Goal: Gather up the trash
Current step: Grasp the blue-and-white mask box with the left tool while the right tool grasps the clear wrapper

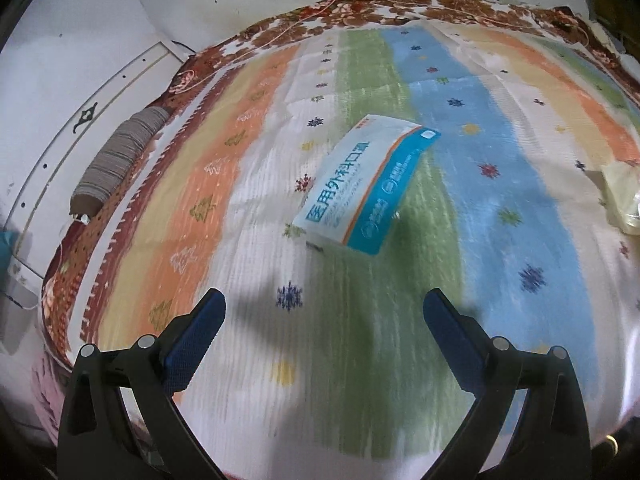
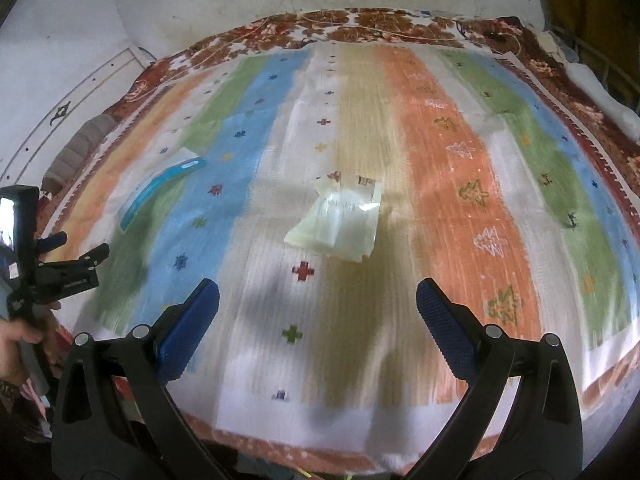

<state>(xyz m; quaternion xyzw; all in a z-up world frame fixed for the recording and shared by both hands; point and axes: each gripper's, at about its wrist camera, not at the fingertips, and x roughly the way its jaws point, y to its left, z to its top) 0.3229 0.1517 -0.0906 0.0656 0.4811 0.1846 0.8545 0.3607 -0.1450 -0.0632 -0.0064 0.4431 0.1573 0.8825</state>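
Left claw (image 1: 325, 306): jaws spread wide, blue ribbed pads (image 1: 192, 344) facing inward, nothing between them. Right claw (image 2: 318, 296): jaws equally wide apart, holding nothing. In the right wrist view, the person's left hand (image 2: 14, 346) grips the left device's handle.

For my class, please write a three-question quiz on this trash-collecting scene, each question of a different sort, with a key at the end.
1. True or false: the left gripper is shut on the mask box.
2. Multiple choice: what lies straight ahead of the right gripper?
A. a glass bottle
B. a clear plastic wrapper
C. a metal spoon
3. Fill in: both pieces of trash lie on a striped ____.

Key
1. False; its jaws stand wide apart and the box lies untouched ahead of it.
2. B
3. cloth
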